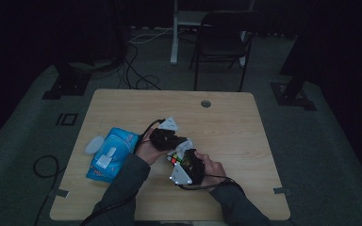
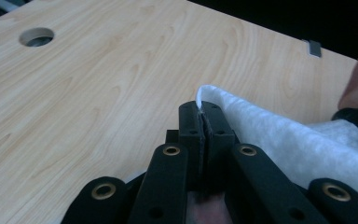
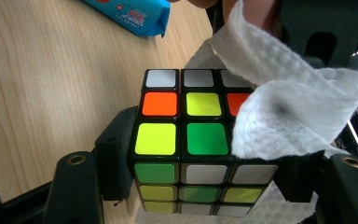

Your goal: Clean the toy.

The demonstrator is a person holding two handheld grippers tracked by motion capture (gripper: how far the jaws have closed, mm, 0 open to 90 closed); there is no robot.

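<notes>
A scrambled Rubik's cube sits clamped between the black jaws of my right gripper; in the high view it is a small coloured spot between the two hands. A white wet wipe drapes over the cube's upper right corner. My left gripper is shut on an edge of that wipe, just above the table. In the high view the left gripper lies up-left of the right gripper, almost touching it.
A blue pack of wet wipes lies at the table's left, with a white lid beside it. The wooden table has a cable hole at the far side. A chair stands behind the table.
</notes>
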